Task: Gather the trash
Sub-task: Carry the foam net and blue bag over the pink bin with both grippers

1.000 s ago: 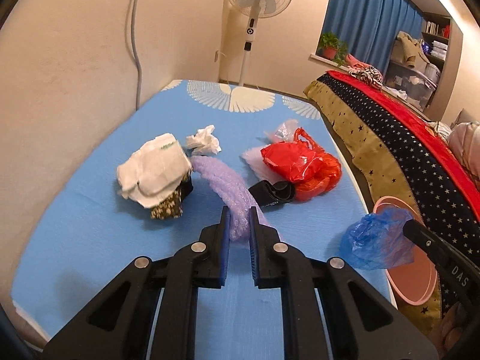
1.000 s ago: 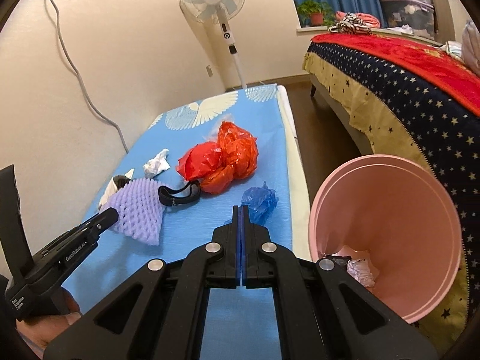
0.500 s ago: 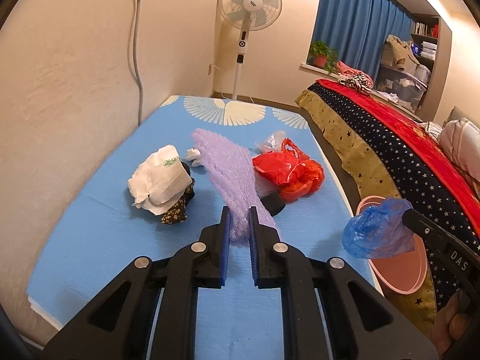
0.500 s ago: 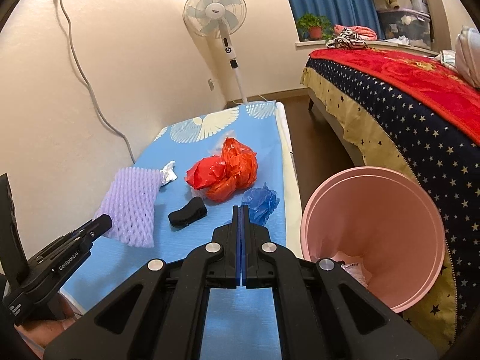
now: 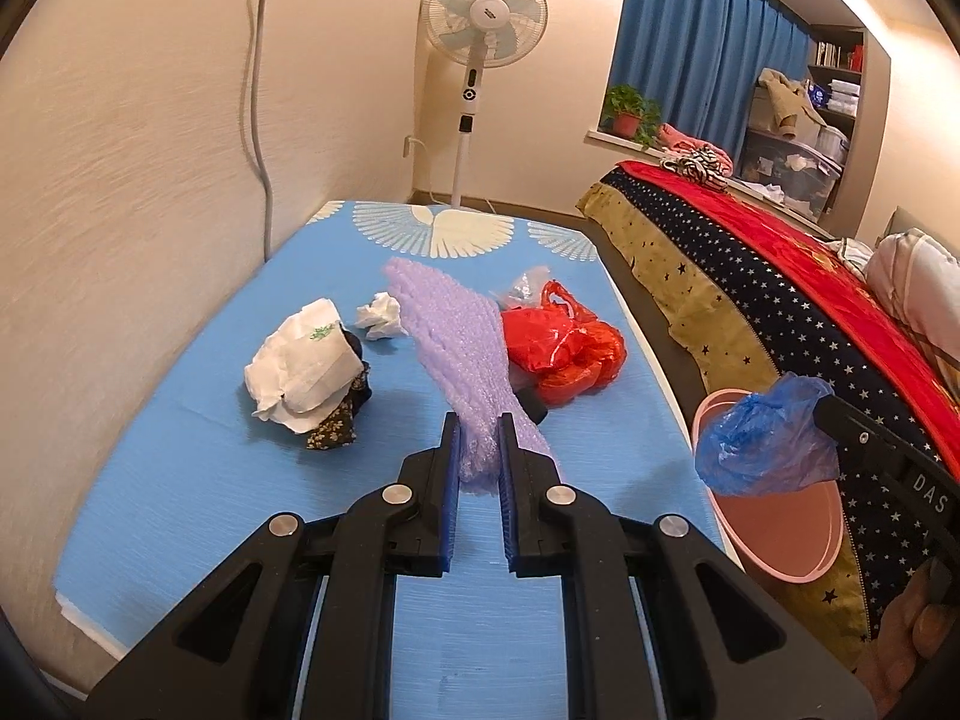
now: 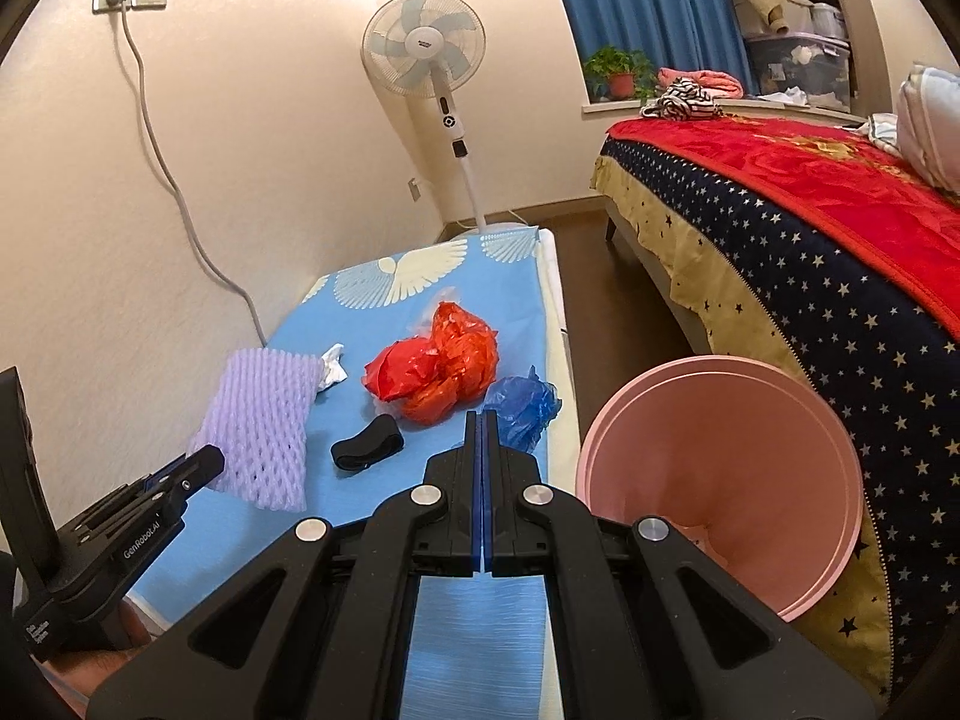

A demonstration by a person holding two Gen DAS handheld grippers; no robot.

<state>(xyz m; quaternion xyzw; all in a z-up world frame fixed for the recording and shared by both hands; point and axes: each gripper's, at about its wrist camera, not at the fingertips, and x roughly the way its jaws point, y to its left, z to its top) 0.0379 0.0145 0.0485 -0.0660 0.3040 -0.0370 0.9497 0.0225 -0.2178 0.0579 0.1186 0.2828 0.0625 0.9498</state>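
Two tools clench trash: my left tool (image 5: 480, 450) has lifted the purple foam net (image 5: 462, 342); right tool (image 6: 482, 450) carries the blue bag (image 6: 522, 405) binward (image 6: 720, 480).

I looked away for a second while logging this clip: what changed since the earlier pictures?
The left gripper has lifted the purple foam net off the blue mat, uncovering the black band. The right gripper carried the blue plastic bag up over the pink bin. The red bag and white wad stayed put.
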